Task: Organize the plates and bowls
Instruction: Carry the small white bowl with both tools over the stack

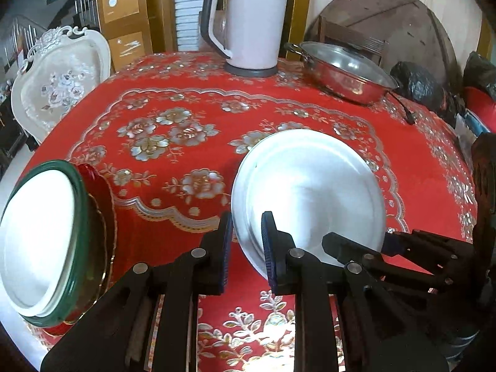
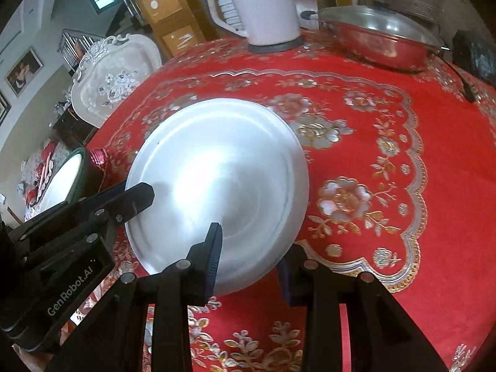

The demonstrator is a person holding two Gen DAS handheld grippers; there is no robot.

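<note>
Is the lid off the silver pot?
No, the pot at the far side of the table has its glass lid sitting closed on top.

A lived-in home dining area is shown. A round table is covered by a red floral tablecloth [image 1: 192, 117], and an ornate white chair [image 1: 59, 83] with a flowered back is drawn up to it. A white electric kettle [image 1: 248, 21] and a lidded steel pan [image 1: 344, 71] are set on the table. Framed pictures [image 2: 23, 69], a staircase railing [image 1: 28, 34] and stacked cardboard boxes [image 1: 124, 15] are seen behind.
</note>
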